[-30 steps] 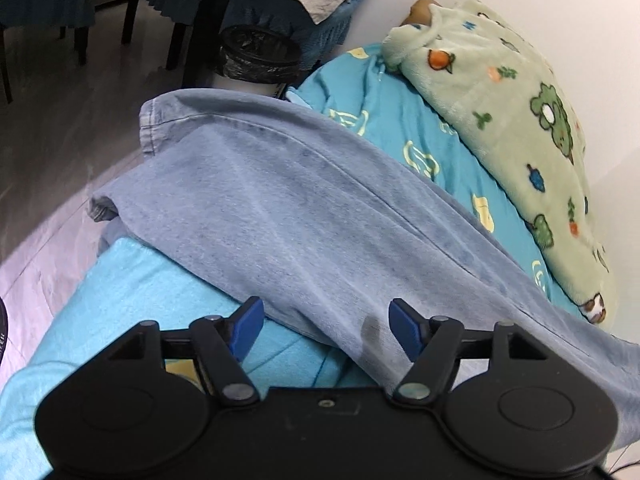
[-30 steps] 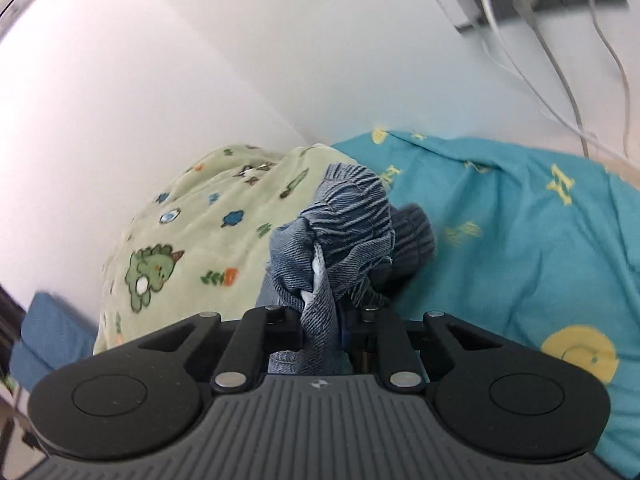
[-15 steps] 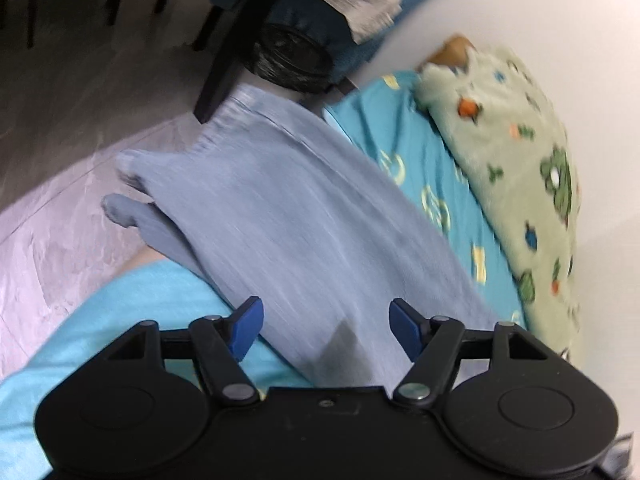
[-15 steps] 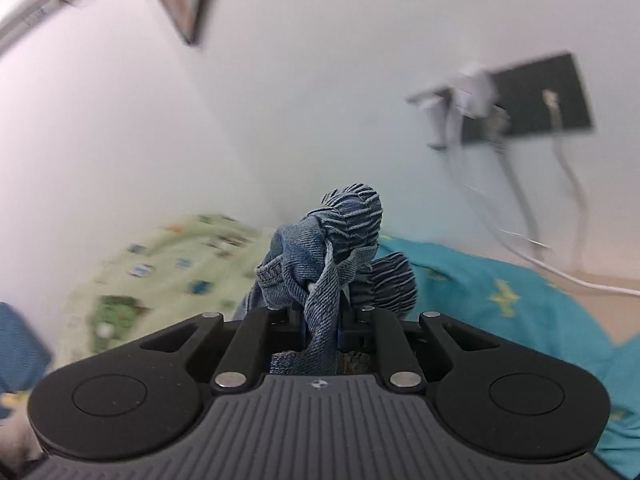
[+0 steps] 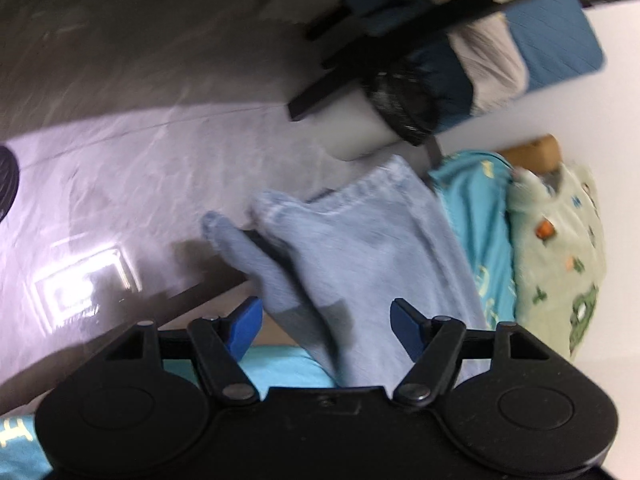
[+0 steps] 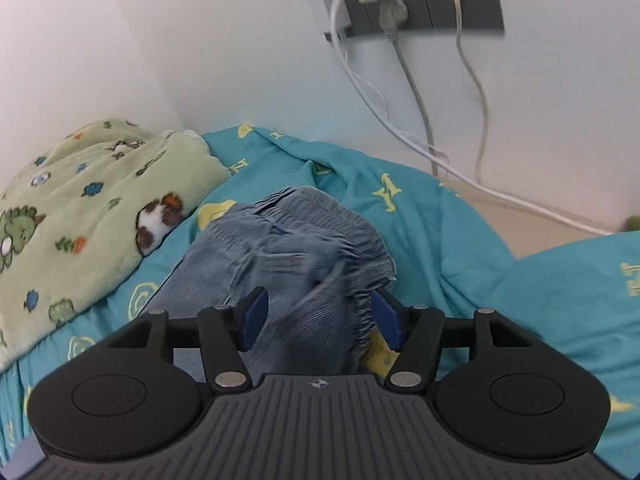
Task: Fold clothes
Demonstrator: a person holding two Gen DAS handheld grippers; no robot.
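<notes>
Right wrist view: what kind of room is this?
Likely a bedroom. The jeans lie on a bed with a teal printed sheet, a green dinosaur fleece blanket beside them, and a wall socket with charger cables just above.

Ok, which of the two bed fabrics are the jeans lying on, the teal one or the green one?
The teal sheet with yellow print: the jeans rest on it. The green animal-print blanket sits apart to their left, along the wall.

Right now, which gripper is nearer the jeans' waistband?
Right. The right gripper has its open jaws around the waistband on the bed. The left gripper, also open, is over the legs, whose hems hang past the bed edge.
</notes>
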